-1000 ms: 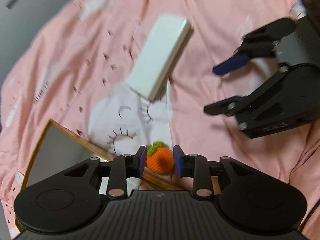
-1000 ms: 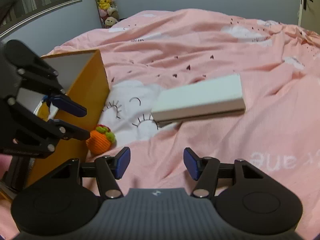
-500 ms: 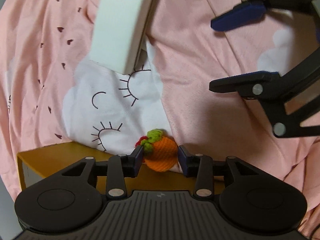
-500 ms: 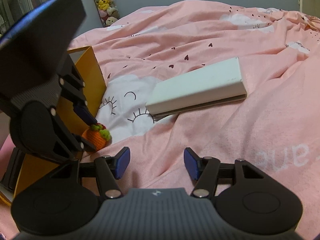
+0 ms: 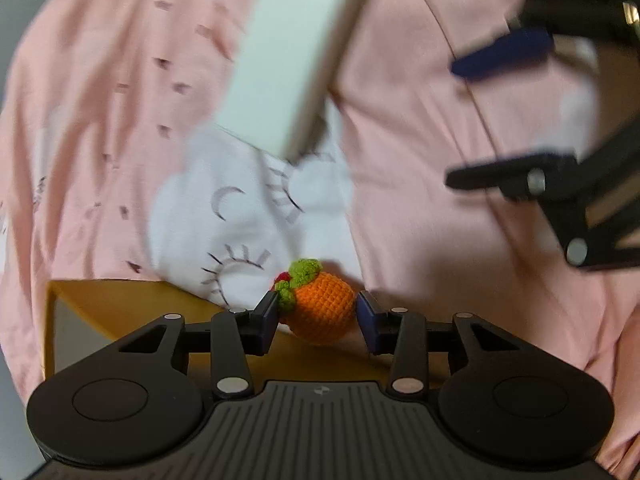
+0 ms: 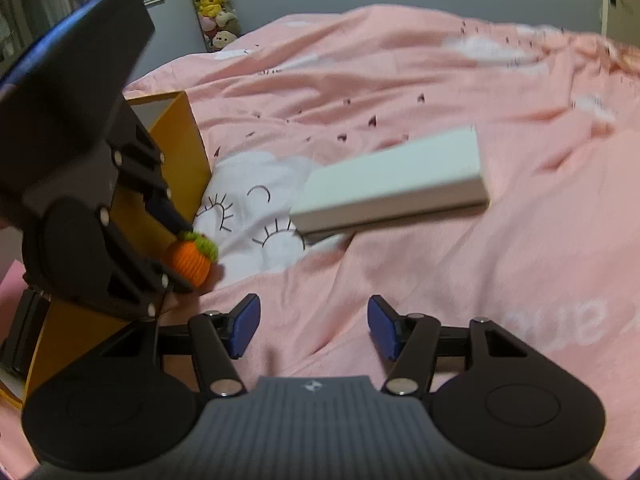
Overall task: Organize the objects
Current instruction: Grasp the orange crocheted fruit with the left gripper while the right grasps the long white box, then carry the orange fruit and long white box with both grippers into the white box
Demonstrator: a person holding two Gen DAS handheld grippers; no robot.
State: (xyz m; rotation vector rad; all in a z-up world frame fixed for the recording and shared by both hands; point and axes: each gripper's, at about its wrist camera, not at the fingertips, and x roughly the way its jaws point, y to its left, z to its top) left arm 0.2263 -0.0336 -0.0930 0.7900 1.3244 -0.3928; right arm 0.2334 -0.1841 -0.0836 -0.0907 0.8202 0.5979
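An orange crocheted fruit (image 5: 324, 312) with a green leafy top lies on the pink bedsheet (image 5: 420, 220), close against the yellow box (image 5: 120, 300). My left gripper (image 5: 317, 316) points steeply down over it. Its jaws are open, and the blue pads flank the fruit closely on both sides without visibly squeezing it. In the right wrist view the fruit (image 6: 190, 260) sits between the left gripper's fingers beside the yellow box (image 6: 180, 140). My right gripper (image 6: 314, 324) hovers open over bare sheet, nothing between its pads. A flat white box (image 6: 392, 184) lies further out on the bed.
The sheet carries a white cloud print with eyelashes (image 6: 260, 208) between the fruit and the white box (image 5: 292, 52). Plush toys (image 6: 212, 12) are stacked against the far wall. The right gripper (image 5: 454, 124) shows at the right edge of the left wrist view.
My left gripper has opened wider and sunk onto the fruit, so its pads now flank it. The right gripper has stayed put and open.
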